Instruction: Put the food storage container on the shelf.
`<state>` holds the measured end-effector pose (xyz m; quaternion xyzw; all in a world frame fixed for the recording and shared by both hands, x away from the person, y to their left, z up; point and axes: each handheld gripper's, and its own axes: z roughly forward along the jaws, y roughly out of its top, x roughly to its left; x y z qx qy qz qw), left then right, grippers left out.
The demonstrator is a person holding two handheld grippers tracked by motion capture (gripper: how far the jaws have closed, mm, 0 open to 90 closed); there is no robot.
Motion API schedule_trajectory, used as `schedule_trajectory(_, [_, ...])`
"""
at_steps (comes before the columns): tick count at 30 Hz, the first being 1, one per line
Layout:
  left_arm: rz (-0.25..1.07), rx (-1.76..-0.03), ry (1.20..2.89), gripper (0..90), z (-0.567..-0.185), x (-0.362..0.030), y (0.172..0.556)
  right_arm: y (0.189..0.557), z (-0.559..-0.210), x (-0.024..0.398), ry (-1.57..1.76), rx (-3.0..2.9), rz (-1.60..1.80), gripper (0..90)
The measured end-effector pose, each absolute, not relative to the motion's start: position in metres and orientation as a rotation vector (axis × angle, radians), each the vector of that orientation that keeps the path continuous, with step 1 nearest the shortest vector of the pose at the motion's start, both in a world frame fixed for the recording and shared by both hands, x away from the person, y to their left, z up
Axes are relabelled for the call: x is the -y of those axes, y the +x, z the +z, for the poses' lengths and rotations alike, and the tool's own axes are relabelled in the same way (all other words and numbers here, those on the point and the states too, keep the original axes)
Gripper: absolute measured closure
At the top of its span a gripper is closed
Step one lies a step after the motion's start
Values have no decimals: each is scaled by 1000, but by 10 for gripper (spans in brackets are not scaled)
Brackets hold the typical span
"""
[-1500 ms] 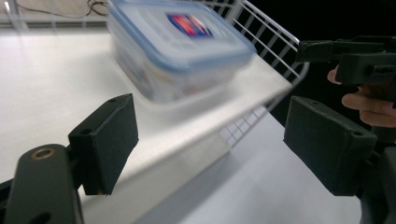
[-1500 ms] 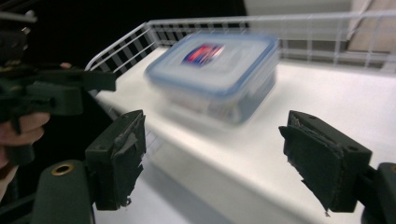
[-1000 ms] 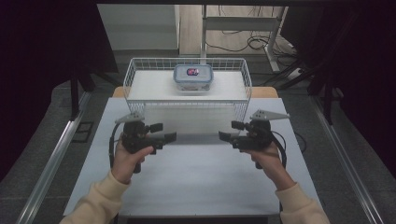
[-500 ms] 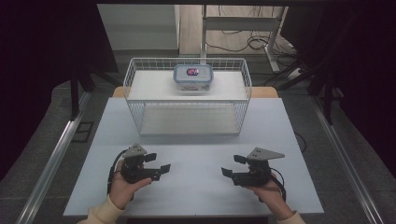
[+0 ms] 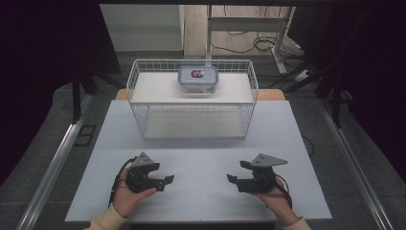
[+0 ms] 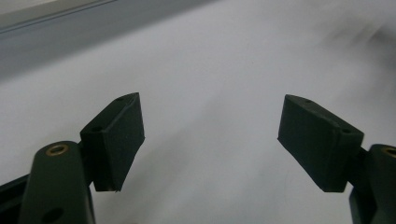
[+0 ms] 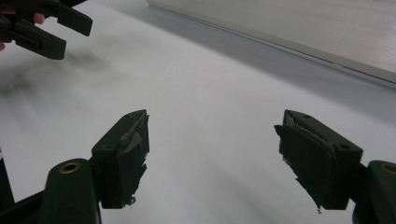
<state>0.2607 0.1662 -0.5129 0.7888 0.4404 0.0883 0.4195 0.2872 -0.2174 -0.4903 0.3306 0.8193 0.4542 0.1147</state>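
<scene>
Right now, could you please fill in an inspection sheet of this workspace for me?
Surface: pale table, bare between the claws.
Job's things: lidded clear container on the shelf inside the white wire basket at the far side of the table.
Clutter: nothing seen.
Grippers: left claw and right claw both open, nothing between the jaws, held low near the table's near edge, pointing at each other.
Cables: one trails from each gripper; more lie on the floor beyond the table.
Surroundings: dark curtains either side, a metal stand behind.
</scene>
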Motion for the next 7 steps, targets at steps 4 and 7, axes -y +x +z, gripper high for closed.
schedule_trajectory(4, [227,-1097,1964,220,-511,-167,260,288,-491,218,965,-2400,1326,234])
schedule_trajectory(7, [225,-1100,1966,219,-512,-168,261,289,-491,220,974,-2380,1325,222])
